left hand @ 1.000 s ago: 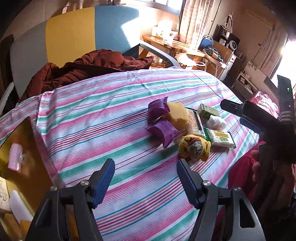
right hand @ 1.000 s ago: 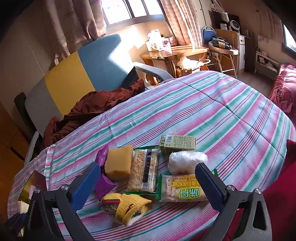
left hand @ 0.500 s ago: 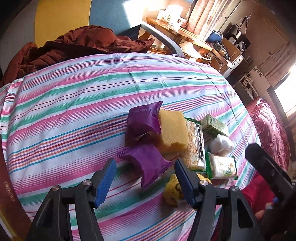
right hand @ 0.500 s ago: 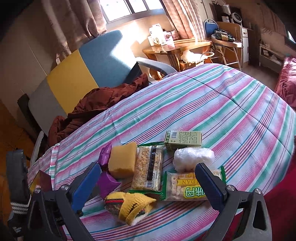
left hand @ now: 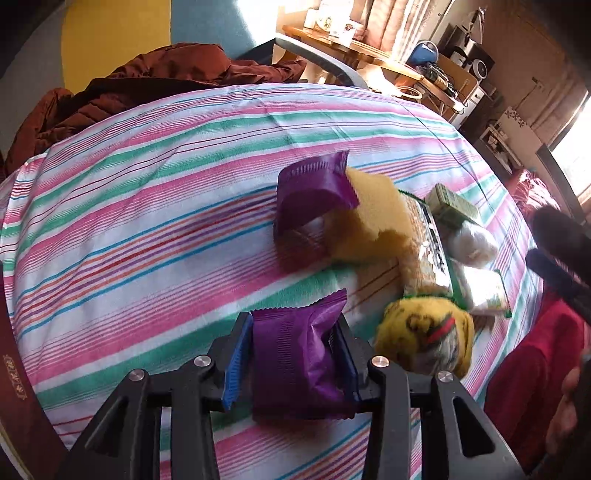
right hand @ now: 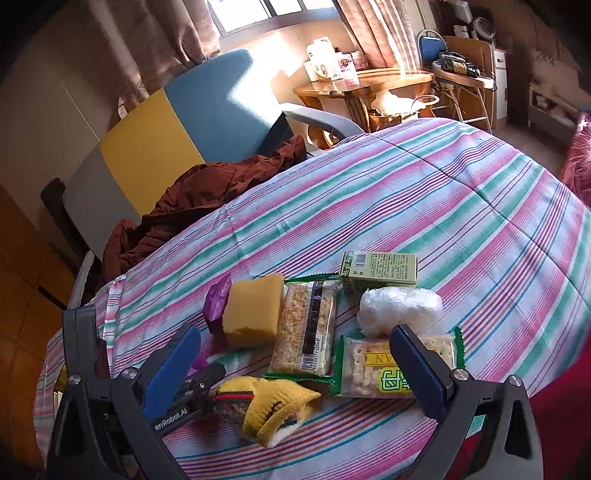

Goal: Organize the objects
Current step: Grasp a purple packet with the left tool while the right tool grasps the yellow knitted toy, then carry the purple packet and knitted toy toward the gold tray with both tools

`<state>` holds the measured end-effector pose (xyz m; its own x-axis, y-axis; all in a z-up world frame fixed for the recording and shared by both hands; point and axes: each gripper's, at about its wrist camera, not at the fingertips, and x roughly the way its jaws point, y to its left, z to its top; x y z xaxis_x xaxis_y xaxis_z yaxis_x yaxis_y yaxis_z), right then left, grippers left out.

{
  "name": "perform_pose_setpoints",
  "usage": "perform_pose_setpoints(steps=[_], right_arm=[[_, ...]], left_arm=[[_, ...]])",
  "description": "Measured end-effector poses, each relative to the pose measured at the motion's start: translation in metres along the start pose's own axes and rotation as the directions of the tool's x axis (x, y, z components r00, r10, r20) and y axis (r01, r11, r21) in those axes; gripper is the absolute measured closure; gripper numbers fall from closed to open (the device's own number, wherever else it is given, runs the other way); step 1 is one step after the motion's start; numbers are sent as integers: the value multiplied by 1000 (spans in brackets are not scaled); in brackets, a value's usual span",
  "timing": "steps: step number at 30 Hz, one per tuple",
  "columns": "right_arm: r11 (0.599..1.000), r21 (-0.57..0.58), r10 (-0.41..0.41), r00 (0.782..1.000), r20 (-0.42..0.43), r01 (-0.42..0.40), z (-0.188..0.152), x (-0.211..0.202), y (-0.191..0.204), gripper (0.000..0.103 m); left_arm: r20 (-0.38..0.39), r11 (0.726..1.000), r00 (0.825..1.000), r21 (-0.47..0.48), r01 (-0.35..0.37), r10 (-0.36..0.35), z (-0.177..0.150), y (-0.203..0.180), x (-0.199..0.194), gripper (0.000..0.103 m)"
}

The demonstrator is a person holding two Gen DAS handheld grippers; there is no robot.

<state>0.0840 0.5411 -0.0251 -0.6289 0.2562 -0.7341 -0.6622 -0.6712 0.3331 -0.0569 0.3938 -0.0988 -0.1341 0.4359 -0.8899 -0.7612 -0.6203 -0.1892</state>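
Purple packet [left hand: 299, 354] clamped between left gripper [left hand: 291, 360] fingers; "enRobot.AI" legible

This is a lived-in room of a home. A striped bedsheet [right hand: 424, 192] in pink, green and white covers the wide surface. Behind it stands an armchair [right hand: 177, 125] with blue, yellow and grey panels, and a brown-red jacket [right hand: 207, 195] lies crumpled on its seat. A round wooden side table [right hand: 369, 79] near the window [right hand: 266, 11] carries small boxes and cups. Patterned curtains [right hand: 159, 40] hang at the window, and sunlight falls in. At the far wall are a folding chair [right hand: 454, 70] with cables on it and a white cabinet [right hand: 498, 85].
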Motion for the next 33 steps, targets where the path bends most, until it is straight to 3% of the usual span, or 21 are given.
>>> perform_pose_setpoints(steps=[5,10,16,18,19,22,28,33], right_arm=[[999,-29,13,999,-44,-14,-4,8,6,0],[986,-145,56,984,-171,-81,-18,27,31,0],[959,-281,-54,962,-269,-25,-38,52,48,1],[951,-310,-90,954,-287,-4,-43,57,49,18],[948,-319,-102,951,-293,3,-45,59,49,35],[943,-333,-103,952,-288,1,-46,58,49,46],[943,-333,-74,962,-261,-17,-42,52,53,55],[945,-324,-31,969,-244,-51,-40,48,58,56]], left_arm=[[8,1000,1000,16,-6,6,-32,1,-18,60],[32,999,999,44,-20,18,-55,5,-29,60],[50,991,997,116,-61,55,-65,-1,-29,61],[49,993,998,103,-52,47,-65,2,-29,61],[49,994,998,99,-45,40,-66,4,-29,61],[50,995,998,95,-30,25,-63,6,-27,61],[60,995,998,98,-31,25,-70,4,-28,60],[69,992,997,113,-47,39,-72,1,-28,60]])
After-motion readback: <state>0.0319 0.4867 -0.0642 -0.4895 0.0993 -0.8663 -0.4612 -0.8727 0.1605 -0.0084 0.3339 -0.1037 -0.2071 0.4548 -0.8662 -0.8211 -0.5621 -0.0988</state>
